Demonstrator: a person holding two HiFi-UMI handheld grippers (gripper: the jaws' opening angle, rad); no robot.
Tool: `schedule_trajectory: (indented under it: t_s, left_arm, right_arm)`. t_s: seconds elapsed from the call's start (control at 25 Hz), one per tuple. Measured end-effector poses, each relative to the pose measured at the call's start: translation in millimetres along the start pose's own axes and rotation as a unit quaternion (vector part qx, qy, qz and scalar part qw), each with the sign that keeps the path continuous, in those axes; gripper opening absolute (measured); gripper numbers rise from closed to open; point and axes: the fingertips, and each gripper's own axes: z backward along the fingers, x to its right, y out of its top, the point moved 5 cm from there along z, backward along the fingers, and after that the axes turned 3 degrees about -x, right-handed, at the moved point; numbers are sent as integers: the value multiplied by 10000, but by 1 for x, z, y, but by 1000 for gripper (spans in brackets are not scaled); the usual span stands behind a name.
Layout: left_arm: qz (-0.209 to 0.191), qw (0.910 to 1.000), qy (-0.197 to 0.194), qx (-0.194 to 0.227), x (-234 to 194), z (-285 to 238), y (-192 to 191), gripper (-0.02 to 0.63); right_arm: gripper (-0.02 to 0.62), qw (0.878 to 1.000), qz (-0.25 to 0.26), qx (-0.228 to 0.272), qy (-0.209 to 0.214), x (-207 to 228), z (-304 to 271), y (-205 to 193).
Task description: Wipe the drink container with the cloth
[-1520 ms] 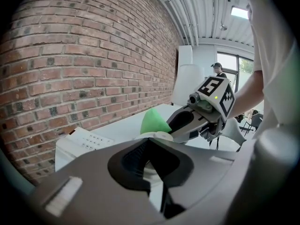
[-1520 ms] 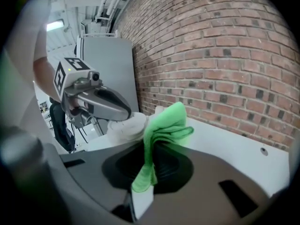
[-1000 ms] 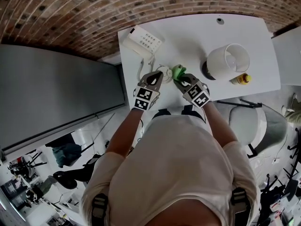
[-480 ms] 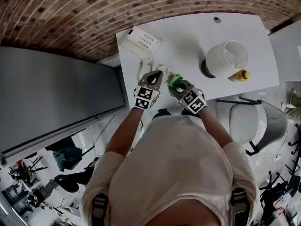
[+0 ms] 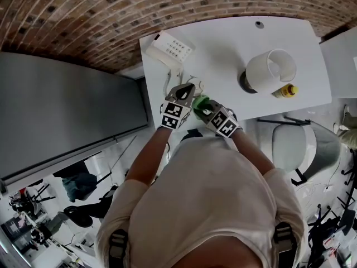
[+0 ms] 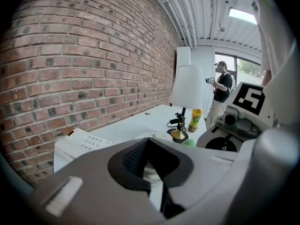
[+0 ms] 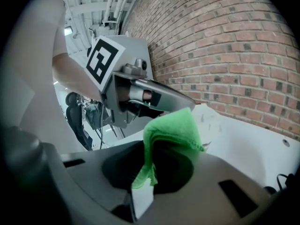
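Note:
The drink container (image 5: 196,86) is a small pale, clear cup near the table's front left edge; its white rim (image 6: 151,138) shows just beyond my left jaws. My left gripper (image 5: 186,90) (image 6: 153,175) looks shut on its edge, though the jaws hide the exact grip. My right gripper (image 5: 203,106) (image 7: 144,184) is shut on a folded green cloth (image 5: 200,101) (image 7: 172,128). The cloth stands up out of the jaws, right beside the left gripper (image 7: 140,97) and the cup. Whether the cloth touches the cup is hidden.
A white desk phone (image 5: 169,48) sits at the table's (image 5: 223,43) back left with its cord trailing forward. A lamp with a white shade (image 5: 271,70) and a yellow bottle (image 5: 286,91) stand at the right. A white chair (image 5: 304,144) is off the right front. A person (image 6: 222,86) stands far off.
My right gripper has carried the green cloth leftward and closer to my body, up against the left gripper. The left gripper and the cup have hardly moved.

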Motion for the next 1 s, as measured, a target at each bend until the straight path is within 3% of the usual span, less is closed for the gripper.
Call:
schedule_trajectory:
  t_s: [0.24, 0.56, 0.8, 1.0]
  left_arm:
    - [17, 10000, 16, 49, 1, 0, -1, 8]
    - [41, 10000, 51, 52, 1, 0, 1, 8]
    - [40, 10000, 49, 30, 2, 0, 0, 8]
    - [42, 10000, 40, -2, 2, 1, 0, 8]
  right_arm:
    - [43, 9997, -159, 126, -108, 5, 24, -13]
    - [43, 9906, -631, -138, -1207, 70, 62, -48]
    - [43, 9896, 24, -285, -1411, 108, 47, -35]
    - [43, 9884, 770, -632, -1143, 120, 29, -26]
